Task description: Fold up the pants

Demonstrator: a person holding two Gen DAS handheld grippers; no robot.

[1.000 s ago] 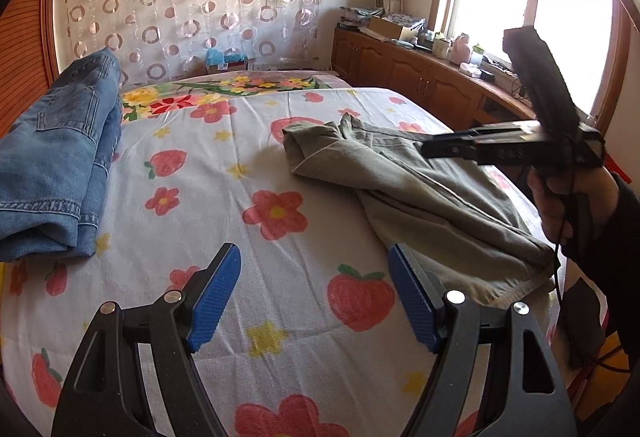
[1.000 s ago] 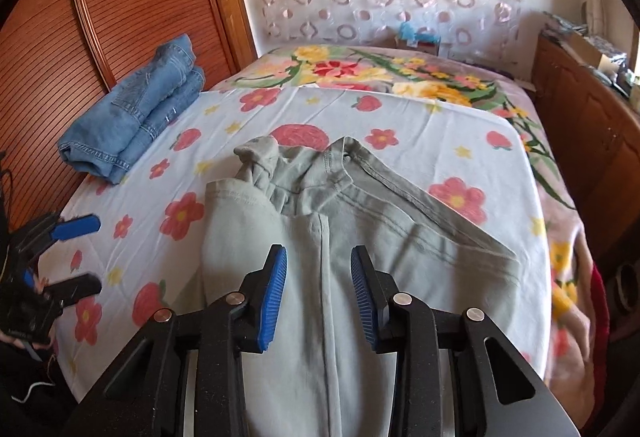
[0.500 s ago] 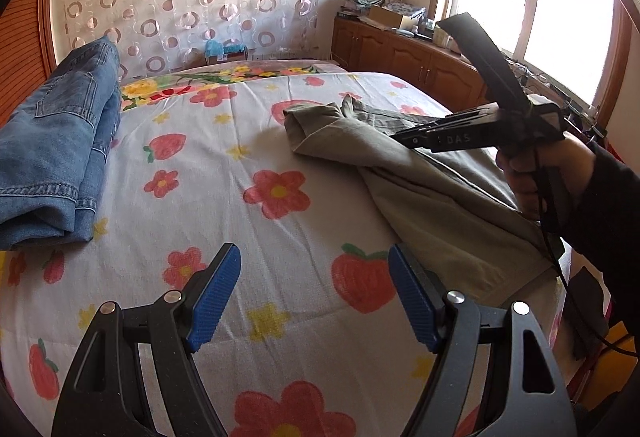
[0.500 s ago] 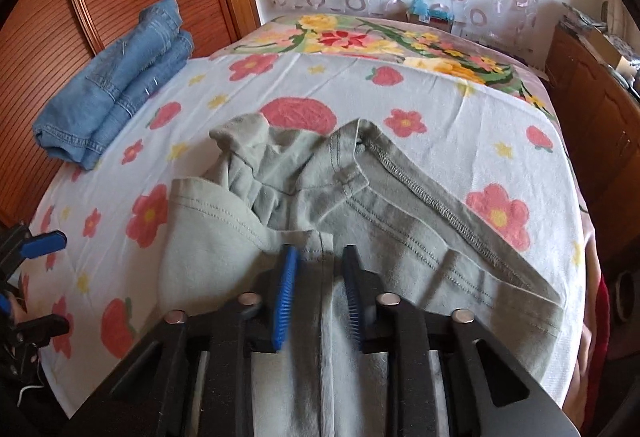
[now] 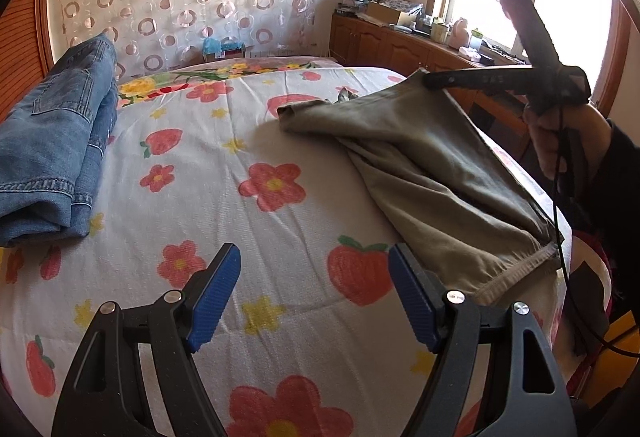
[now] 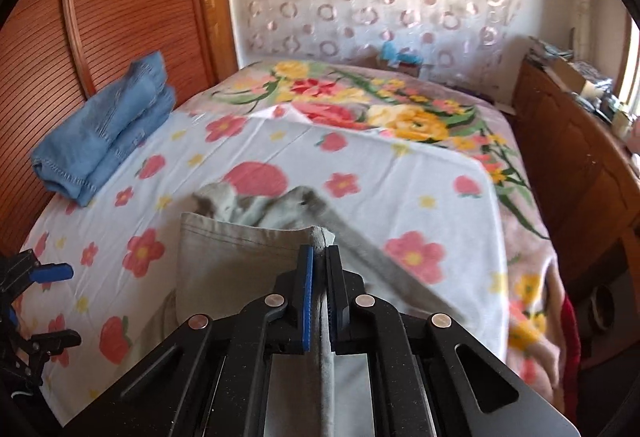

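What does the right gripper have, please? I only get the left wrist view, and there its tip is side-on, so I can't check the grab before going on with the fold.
Observer: The right gripper is shut on a fold of the olive pants; cloth shows between its blue pads.
Operator: Which part of the pants?
Observer: A stitched edge; that seam runs left from the jaws, raised off the flowered sheet.
Operator: And my left gripper?
Observer: The left gripper sits open at the near left edge of the bed, apart from the pants.
Operator: Anything behind the pants?
Observer: Only bare sheet; the folded jeans lie far left by the wooden wall.
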